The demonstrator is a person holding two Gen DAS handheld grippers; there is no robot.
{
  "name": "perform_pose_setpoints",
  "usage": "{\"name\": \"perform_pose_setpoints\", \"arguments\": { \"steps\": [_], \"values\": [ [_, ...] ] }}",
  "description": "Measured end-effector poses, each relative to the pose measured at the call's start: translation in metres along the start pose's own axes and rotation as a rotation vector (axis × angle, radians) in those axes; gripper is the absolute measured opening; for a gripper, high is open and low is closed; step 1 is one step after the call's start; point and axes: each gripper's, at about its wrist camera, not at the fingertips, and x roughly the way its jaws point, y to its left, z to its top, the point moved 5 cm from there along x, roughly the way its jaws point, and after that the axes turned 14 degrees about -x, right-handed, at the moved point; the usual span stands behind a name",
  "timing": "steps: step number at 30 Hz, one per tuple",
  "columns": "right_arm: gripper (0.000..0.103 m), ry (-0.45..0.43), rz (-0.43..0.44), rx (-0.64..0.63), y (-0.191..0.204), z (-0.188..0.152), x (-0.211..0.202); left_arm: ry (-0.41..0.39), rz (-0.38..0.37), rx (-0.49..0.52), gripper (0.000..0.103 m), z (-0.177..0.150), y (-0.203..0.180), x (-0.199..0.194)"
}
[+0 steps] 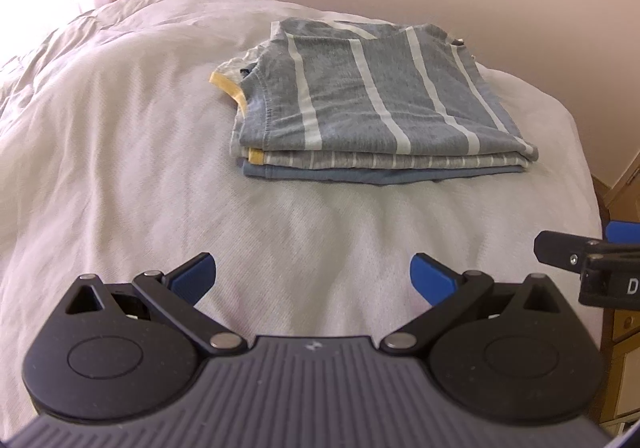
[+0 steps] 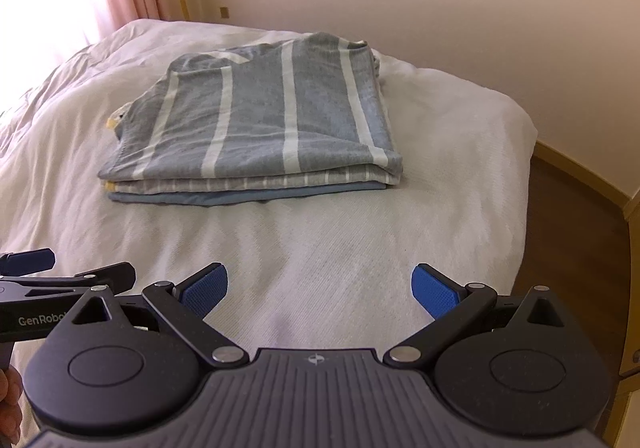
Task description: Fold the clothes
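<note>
Stack of folded clothes (image 1: 372,104) sits on white bed (image 1: 120,168), near far edge by wall. Top: blue-gray shirt w/ white stripes (image 2: 264,112), thin-striped gray one under it, plain blue at btm. L gripper (image 1: 313,280) & R gripper (image 2: 319,288) both jaws wide apart, empty, hovering over bare sheet, well short of stack.
</note>
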Motion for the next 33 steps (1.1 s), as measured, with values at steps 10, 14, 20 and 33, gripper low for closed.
{"name": "perform_pose_setpoints", "arguments": {
  "steps": [10, 14, 20, 33],
  "values": [
    [0.101, -0.026, 0.005, -0.007, 0.018, 0.004, -0.037, -0.015, 0.014, -0.012, 0.102, -0.003, 0.011, -0.034],
    [0.101, -0.033, 0.005, -0.007, 0.023, 0.006, -0.052, -0.019, 0.011, -0.02, 0.102, -0.003, 0.013, -0.047],
    [0.101, -0.037, 0.012, -0.006, 0.029, 0.008, -0.072, -0.023, 0.018, -0.02, 0.102, -0.001, 0.015, -0.067],
    [0.101, -0.049, 0.021, -0.023, 0.037, 0.022, -0.116, -0.022, 0.03, -0.013, 0.102, 0.009, 0.017, -0.106]
  ]
}}
